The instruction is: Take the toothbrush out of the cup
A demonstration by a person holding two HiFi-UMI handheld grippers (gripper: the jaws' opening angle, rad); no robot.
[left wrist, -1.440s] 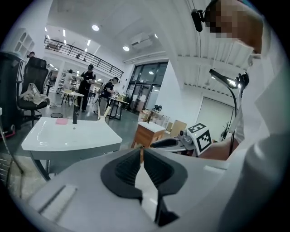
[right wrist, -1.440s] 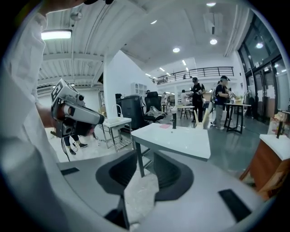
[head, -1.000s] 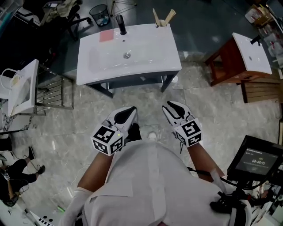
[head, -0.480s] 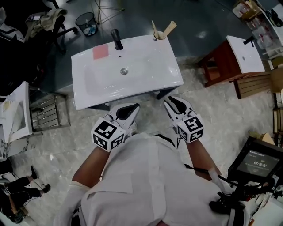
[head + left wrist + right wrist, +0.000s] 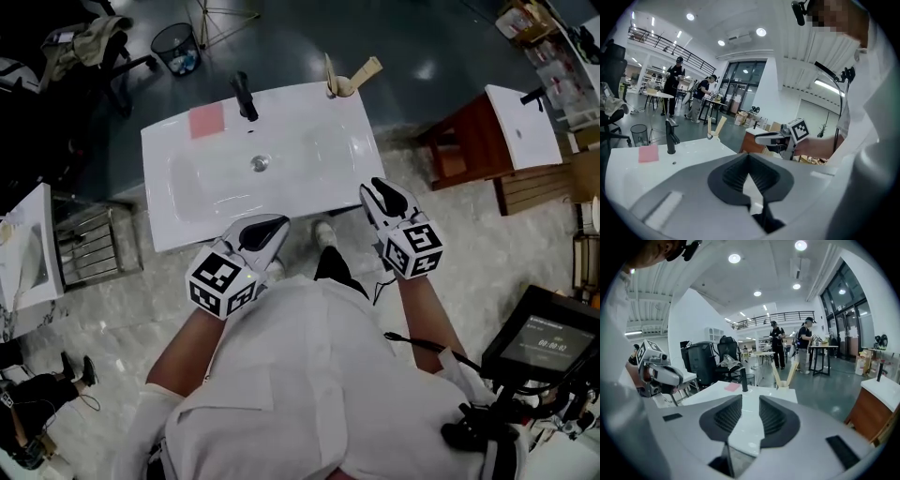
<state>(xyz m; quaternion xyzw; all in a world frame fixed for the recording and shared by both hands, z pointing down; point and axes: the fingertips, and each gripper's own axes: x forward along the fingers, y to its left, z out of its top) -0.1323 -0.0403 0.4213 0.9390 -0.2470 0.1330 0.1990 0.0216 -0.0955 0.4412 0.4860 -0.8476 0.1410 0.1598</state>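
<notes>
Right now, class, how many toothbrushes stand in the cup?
2 toothbrushes, both in the cup at the washbasin's far right corner: one leans left, the other right. Shorter ones could be hidden.

White basin, blk/wht gear, grey floor.
Washbasin [image 5: 281, 150] white w/ black tap [image 5: 245, 96] & pink square [image 5: 207, 121]; cup [image 5: 337, 89] cream, toothbrush [image 5: 366, 69] tan. Left gripper [image 5: 277, 223] & right gripper [image 5: 375, 185]: white shells, black ribbed pads, cubes w/ black-on-white square markers. Shirt [image 5: 300, 375] white. Floor [image 5: 112, 300] grey marbled tile nr person, dark grey beyond basin. Stand [image 5: 457, 155] at rt red-brown wood; second basin [image 5: 520, 122] white. Bin [image 5: 176, 45] black.
</notes>
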